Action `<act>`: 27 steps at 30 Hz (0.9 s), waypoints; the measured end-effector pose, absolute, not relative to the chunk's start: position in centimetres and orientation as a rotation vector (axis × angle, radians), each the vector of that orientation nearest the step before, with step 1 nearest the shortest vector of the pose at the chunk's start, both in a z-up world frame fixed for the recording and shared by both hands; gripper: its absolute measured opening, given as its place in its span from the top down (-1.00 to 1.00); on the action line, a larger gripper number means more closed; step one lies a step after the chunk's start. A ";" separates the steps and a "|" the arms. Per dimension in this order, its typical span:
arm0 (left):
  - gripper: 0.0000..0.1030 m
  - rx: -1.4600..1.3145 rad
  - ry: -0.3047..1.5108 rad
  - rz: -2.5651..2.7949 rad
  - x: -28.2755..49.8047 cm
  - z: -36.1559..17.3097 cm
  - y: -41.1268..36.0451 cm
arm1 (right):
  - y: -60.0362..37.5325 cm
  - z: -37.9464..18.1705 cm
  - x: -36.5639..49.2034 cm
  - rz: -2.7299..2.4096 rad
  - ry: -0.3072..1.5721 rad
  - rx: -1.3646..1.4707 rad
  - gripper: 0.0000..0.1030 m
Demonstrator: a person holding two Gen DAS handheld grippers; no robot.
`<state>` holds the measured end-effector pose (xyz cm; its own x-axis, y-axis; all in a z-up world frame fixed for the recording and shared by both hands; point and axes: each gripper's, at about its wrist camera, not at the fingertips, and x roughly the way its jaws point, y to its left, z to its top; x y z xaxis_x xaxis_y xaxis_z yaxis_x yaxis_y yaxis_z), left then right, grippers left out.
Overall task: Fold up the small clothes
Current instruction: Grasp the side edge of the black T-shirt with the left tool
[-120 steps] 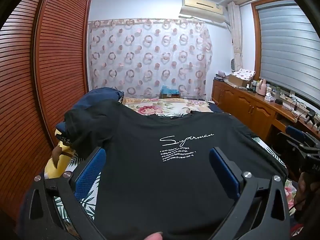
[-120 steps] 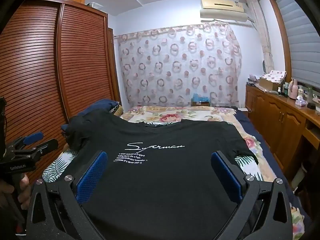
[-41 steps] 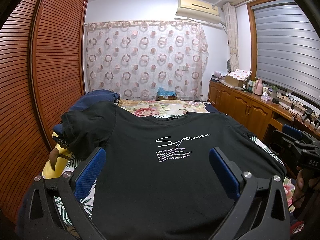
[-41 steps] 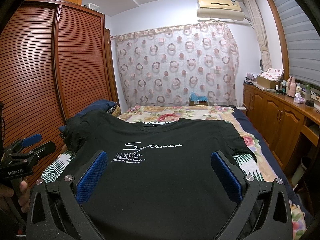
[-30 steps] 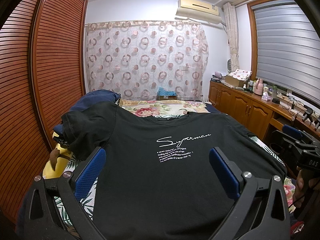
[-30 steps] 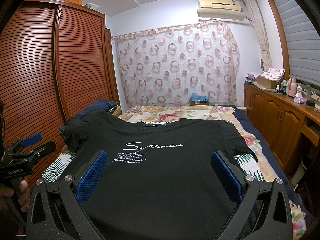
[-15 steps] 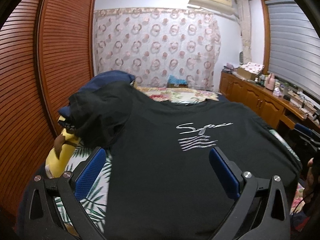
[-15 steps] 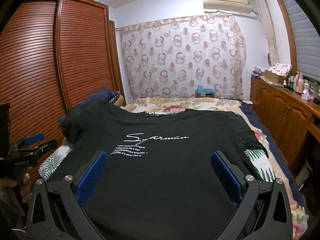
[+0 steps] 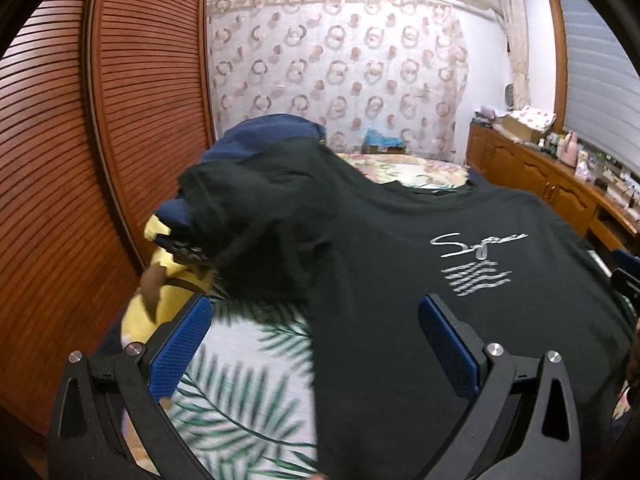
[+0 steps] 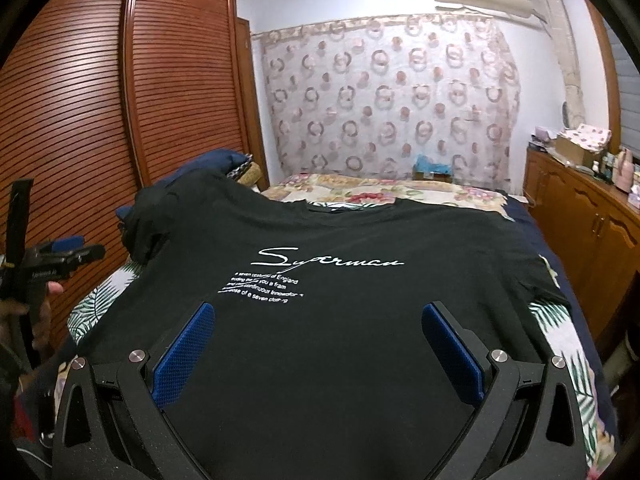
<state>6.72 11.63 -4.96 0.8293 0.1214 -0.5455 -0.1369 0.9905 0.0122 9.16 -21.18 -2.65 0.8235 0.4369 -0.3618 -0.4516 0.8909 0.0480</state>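
Note:
A black T-shirt (image 9: 400, 280) (image 10: 340, 340) with white script print lies spread face up on the bed, collar toward the far curtain. Its left sleeve (image 9: 256, 232) is bunched up over the pillows. My left gripper (image 9: 312, 340) is open, hovering over the shirt's left edge, with the leaf-print sheet under its left pad. My right gripper (image 10: 320, 348) is open above the shirt's lower middle, nothing between its blue pads. The left gripper (image 10: 60, 258), held in a hand, also shows at the left edge of the right wrist view.
Floral and leaf-print bedding (image 9: 240, 392) covers the bed. A navy pillow (image 9: 264, 136) and a yellow cushion (image 9: 160, 248) sit at the left beside the louvred wooden wardrobe (image 10: 80, 120). A wooden cabinet (image 10: 580, 216) with clutter runs along the right wall.
My left gripper has swung left and closer to the shirt's left sleeve and edge; the print now sits far right in its view. The right gripper has moved slightly forward. Both stay open.

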 end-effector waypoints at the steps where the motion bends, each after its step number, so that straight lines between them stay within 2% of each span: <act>1: -1.00 -0.025 0.585 0.140 7.1 -5.0 12.3 | -21.1 -2.6 9.4 0.483 0.378 -0.041 -0.97; 4: -1.00 -0.050 0.603 0.136 7.8 -5.2 14.2 | -21.0 -3.1 9.7 0.514 0.391 -0.046 -0.91; 10: -0.97 -0.134 0.636 0.168 9.4 -6.0 17.9 | -20.5 -3.6 11.5 0.566 0.448 -0.105 -0.57; 16: -0.89 -0.167 0.641 0.156 11.4 -6.5 19.8 | -20.9 -3.0 13.2 0.605 0.493 -0.114 -0.55; 17: -0.83 -0.168 0.648 0.142 11.9 -6.7 19.9 | -20.8 -2.9 13.4 0.607 0.494 -0.114 -0.55; 20: -0.45 -0.194 0.694 0.109 13.4 -7.4 20.7 | -21.0 -2.9 13.7 0.608 0.501 -0.109 -0.55; 21: -0.25 -0.199 0.704 0.102 13.7 -7.6 20.8 | -21.3 -2.9 13.9 0.608 0.505 -0.108 -0.55; 27: 0.11 -0.193 0.789 0.116 15.5 -9.6 21.4 | -21.2 -3.3 14.2 0.606 0.507 -0.089 -0.55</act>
